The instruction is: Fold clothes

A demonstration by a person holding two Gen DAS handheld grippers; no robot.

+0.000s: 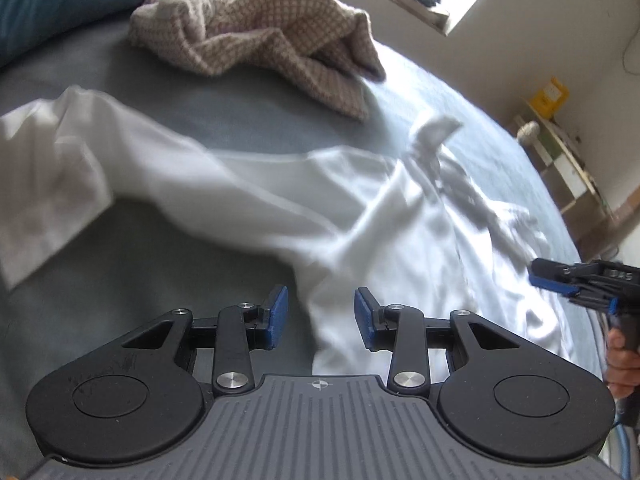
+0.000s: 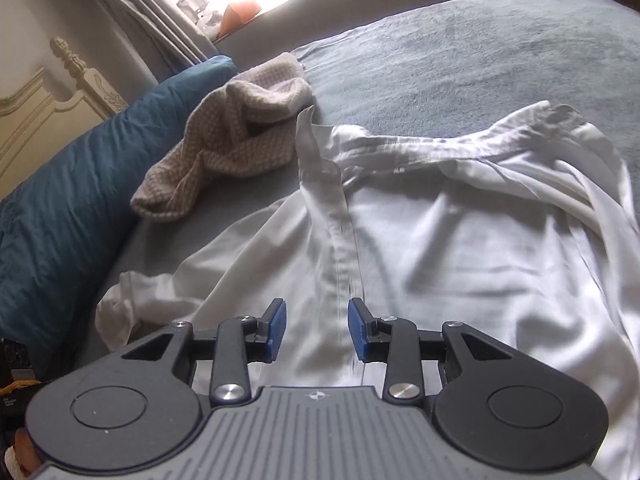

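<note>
A white shirt is spread, creased, across a grey-blue bed cover, with its button placket running down the middle and its collar lying towards the far side. One sleeve is stretched out to the left in the left wrist view, where the cloth is blurred. The left gripper is held just above the shirt's near edge, its blue-padded jaws parted and nothing clasped between them. The right gripper is positioned over the placket, likewise released, with cloth seen in the gap but not pinched. In the left wrist view the right gripper is also seen at the right edge, held by a hand. A crumpled checked knit garment is left beyond the shirt, beside a teal pillow.
</note>
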